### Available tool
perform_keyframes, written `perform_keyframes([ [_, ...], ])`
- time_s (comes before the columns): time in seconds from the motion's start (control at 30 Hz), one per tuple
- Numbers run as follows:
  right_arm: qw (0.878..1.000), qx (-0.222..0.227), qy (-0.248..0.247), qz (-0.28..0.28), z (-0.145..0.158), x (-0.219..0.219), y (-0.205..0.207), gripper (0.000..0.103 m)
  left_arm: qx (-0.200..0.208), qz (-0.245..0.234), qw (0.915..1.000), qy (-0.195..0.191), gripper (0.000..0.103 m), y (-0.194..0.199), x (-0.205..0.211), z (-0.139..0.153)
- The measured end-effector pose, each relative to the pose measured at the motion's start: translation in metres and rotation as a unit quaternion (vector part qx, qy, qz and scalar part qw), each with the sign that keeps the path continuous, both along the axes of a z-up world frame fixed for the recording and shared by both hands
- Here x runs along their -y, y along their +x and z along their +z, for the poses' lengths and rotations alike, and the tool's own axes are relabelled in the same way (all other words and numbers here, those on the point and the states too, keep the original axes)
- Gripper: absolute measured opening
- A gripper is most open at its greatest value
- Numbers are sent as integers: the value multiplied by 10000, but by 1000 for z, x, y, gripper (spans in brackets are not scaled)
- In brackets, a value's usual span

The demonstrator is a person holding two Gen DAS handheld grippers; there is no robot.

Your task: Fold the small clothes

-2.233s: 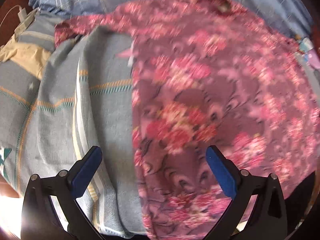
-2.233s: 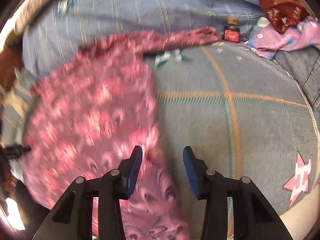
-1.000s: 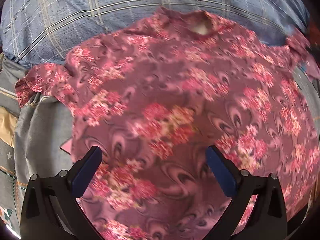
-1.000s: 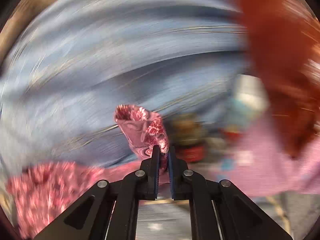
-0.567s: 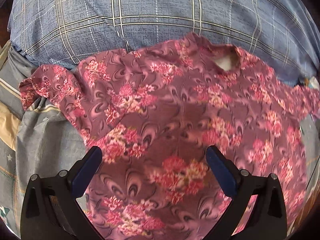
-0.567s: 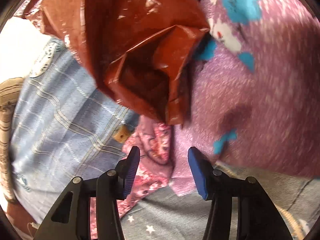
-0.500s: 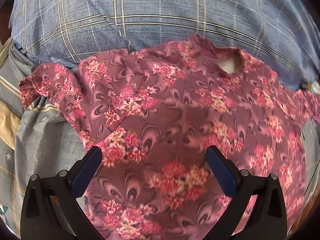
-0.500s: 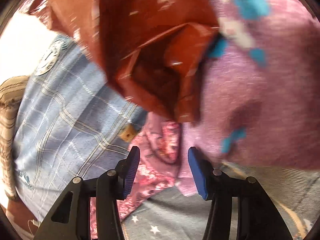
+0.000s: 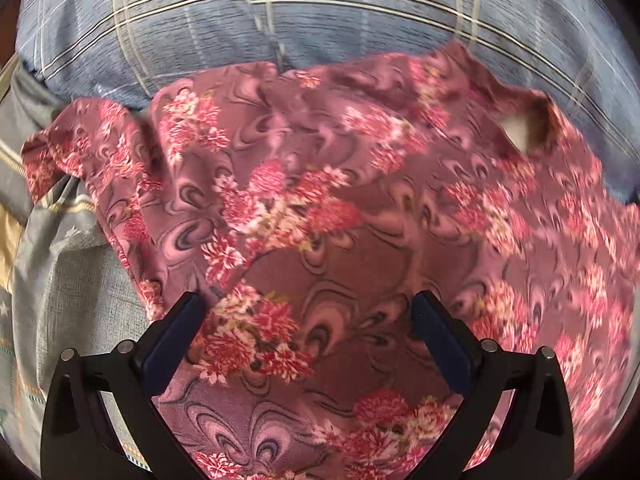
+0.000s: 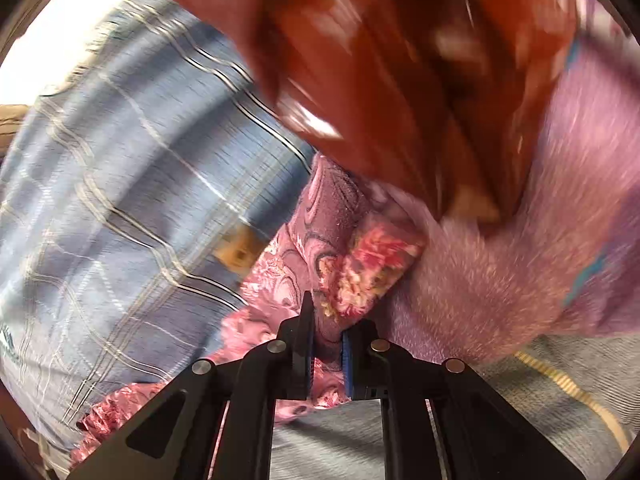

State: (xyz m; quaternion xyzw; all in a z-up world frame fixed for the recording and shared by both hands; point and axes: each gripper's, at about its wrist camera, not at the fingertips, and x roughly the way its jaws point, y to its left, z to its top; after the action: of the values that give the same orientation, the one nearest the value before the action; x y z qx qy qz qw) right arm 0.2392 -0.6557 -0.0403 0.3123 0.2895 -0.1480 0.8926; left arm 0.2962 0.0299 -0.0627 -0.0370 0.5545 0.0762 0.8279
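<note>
Floral shirt (image 9: 320, 220) flat | left gripper (image 9: 308, 320) wide, empty | right gripper (image 10: 326, 340) pinching sleeve edge (image 10: 360, 272)

My left wrist camera looks down from above the floral shirt (image 9: 320, 208), with the blue plaid pillow (image 9: 280, 12) at 12 o'clock. My right wrist camera sits very close, low against a shirt sleeve. Both views share shirt and pillow.

Black hand-held gripper (image 9: 308, 320) frames, blue finger pads (image 9: 172, 344), silver screws
</note>
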Motion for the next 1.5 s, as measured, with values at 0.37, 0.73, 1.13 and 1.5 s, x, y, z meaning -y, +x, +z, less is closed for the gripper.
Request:
perform_keyframes([
  [0.37, 9889, 534, -540, 1280, 87, -122, -24, 10, 837, -561, 9949, -94, 103, -53, -5, 23],
  [0.73, 9730, 524, -385, 2212, 87, -276, -14, 10, 1008, -526, 9915, -627, 103, -50, -31, 27],
  [1.13, 9430, 191, -73, 3320, 43, -427, 12, 10, 1230, -179, 9890, -799, 103, -57, -61, 36],
  [1.5, 9070, -165, -218, 4203, 7, -550, 10, 10, 1450, 206, 9858, -824, 103, -57, -96, 47],
])
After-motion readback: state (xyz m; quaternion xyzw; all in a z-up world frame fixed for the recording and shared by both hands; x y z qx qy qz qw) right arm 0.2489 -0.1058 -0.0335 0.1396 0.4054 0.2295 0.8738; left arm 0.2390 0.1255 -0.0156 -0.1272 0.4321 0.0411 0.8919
